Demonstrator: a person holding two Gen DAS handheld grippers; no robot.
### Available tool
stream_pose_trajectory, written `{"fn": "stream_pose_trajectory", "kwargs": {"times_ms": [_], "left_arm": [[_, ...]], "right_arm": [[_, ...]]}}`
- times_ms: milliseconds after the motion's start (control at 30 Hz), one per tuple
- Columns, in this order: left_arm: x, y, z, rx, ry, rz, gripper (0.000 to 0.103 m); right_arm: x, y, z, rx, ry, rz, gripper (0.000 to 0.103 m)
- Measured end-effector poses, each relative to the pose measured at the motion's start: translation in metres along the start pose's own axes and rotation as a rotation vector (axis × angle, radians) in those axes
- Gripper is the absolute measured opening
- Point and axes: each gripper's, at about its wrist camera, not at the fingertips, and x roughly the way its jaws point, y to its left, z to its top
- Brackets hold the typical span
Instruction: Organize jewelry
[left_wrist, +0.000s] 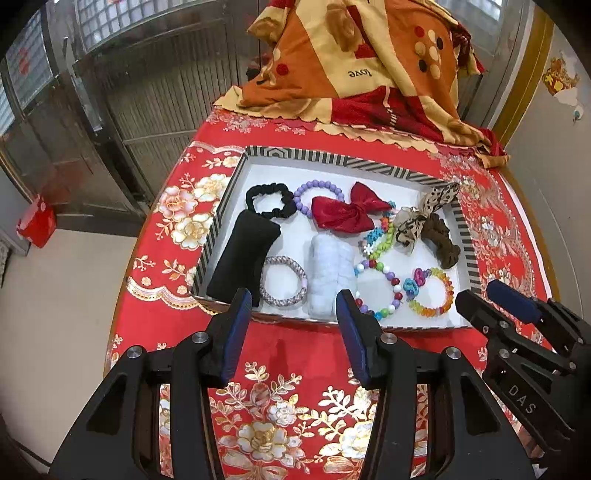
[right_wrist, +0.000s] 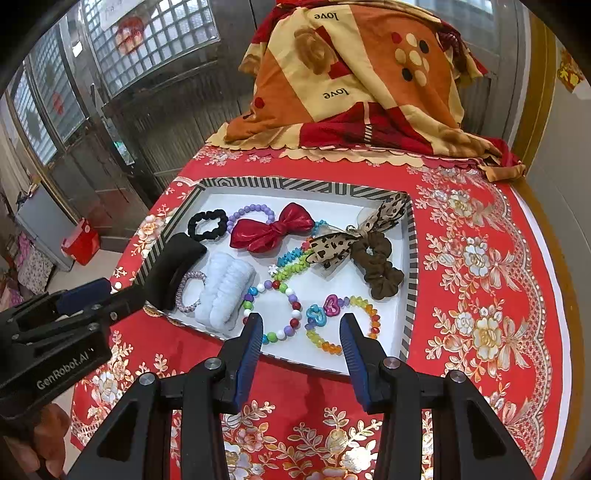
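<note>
Both views look forward and downward along their own fingers, from just above the near edge of the table (left_wrist: 295, 354), toward the striped-rim tray (left_wrist: 332, 157) at 12 o'clock.

The left wrist camera sits close to the tray's near-left corner, facing its left half. The right tool (left_wrist: 480, 299) enters that view at 3 o'clock.

The right wrist camera sits just beside it, close to the tray's near rim and facing its right half. The left tool (right_wrist: 110, 291) enters at 9 o'clock.

Both views share the whole tray, the floral table top around it and the draped patterned cloth (right_wrist: 354, 74) at the far end, at 12 o'clock.
</note>
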Motion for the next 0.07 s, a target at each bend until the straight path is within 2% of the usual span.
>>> {"fn": "stream_pose_trajectory", "kwargs": {"times_ms": [67], "left_arm": [[0.0003,-0.0014,0.0007,0.003,-0.002,0.007,0.047]], "right_arm": [[0.0008,-0.0031,-0.0012,0.004,0.001,0.0,0.041]]}}
